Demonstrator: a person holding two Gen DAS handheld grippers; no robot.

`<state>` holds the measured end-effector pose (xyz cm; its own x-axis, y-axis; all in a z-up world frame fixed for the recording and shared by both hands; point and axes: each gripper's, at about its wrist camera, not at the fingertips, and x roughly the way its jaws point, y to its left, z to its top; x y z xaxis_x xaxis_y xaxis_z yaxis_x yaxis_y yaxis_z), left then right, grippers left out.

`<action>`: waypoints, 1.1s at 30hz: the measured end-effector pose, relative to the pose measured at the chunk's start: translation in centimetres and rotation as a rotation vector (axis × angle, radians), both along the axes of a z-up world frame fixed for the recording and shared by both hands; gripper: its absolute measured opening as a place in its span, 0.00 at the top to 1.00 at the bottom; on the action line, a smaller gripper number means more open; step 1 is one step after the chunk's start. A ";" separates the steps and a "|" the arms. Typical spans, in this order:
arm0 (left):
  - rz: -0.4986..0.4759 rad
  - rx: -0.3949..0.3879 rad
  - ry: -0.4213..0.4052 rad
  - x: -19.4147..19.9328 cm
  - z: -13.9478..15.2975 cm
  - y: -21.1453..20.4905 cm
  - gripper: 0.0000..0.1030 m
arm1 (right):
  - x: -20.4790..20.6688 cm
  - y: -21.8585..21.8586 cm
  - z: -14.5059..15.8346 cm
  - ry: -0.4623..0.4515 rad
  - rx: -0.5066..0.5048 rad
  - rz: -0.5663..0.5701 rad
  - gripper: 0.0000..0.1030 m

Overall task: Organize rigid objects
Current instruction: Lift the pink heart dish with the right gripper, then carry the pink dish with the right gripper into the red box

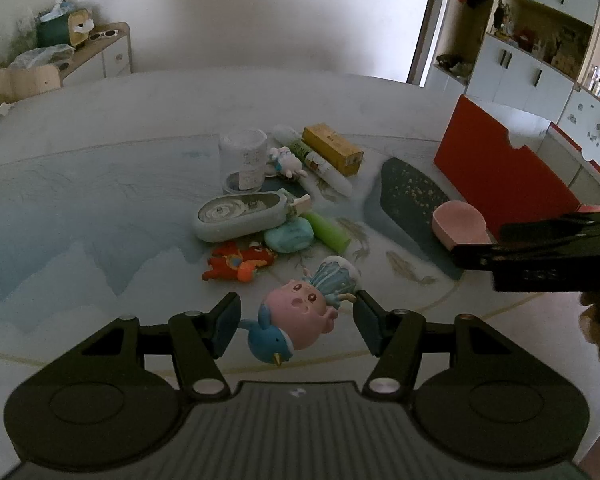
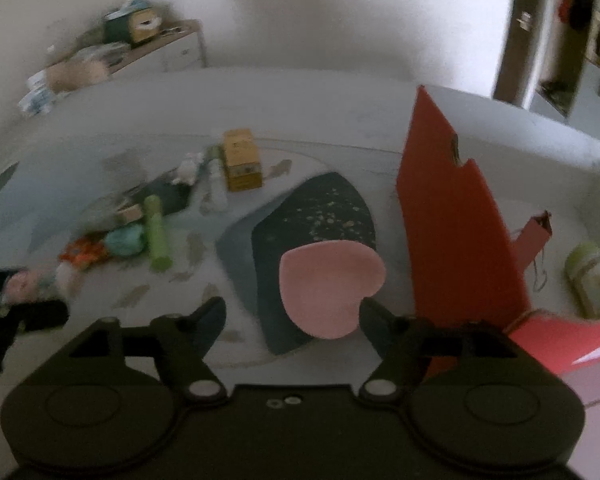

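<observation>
Left gripper [image 1: 296, 322] stands half open around a pink figurine [image 1: 300, 316]; contact with its pads cannot be confirmed. Right gripper [image 2: 292, 314] is spread, its jaws flanking a pink heart-shaped box [image 2: 328, 288] on the table [image 2: 320, 120], point toward the camera. Right-wrist view is blurred; left-side clutter indistinct.

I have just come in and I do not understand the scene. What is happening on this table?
A person is sorting small items with two hand-held tools. The left tool stands open around a pink and blue toy figure. The right tool is open, with a pink heart-shaped dish in front of it, beside a red box. More items lie on the table.
</observation>
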<state>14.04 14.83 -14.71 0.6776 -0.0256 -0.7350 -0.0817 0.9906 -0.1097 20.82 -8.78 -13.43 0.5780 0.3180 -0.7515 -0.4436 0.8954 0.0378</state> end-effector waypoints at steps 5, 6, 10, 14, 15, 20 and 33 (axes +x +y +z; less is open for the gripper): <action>-0.014 -0.001 0.011 0.2 -0.2 0.3 0.41 | 0.8 1.6 -1.5 -0.037 -0.029 -0.109 0.20; -0.017 -0.002 0.014 0.3 -0.2 0.5 0.41 | 1.0 1.9 -1.8 -0.040 -0.033 -0.121 0.20; -0.020 -0.005 0.018 0.6 -0.3 1.0 0.41 | 2.2 2.8 -2.6 -0.037 -0.051 -0.161 0.20; -0.020 -0.014 0.018 0.8 -0.3 1.8 0.41 | 3.1 3.1 -3.0 -0.043 -0.065 -0.161 0.24; -0.019 -0.016 0.019 0.8 -0.4 2.0 0.41 | 3.3 3.2 -3.2 -0.040 -0.067 -0.161 0.24; -0.014 -0.022 0.023 1.0 -0.5 2.8 0.41 | 4.2 3.2 -3.3 -0.028 -0.041 -0.156 0.32; -0.016 -0.032 0.019 1.7 -0.4 3.0 0.41 | 2.7 4.0 -2.2 -0.073 -0.054 -0.010 0.84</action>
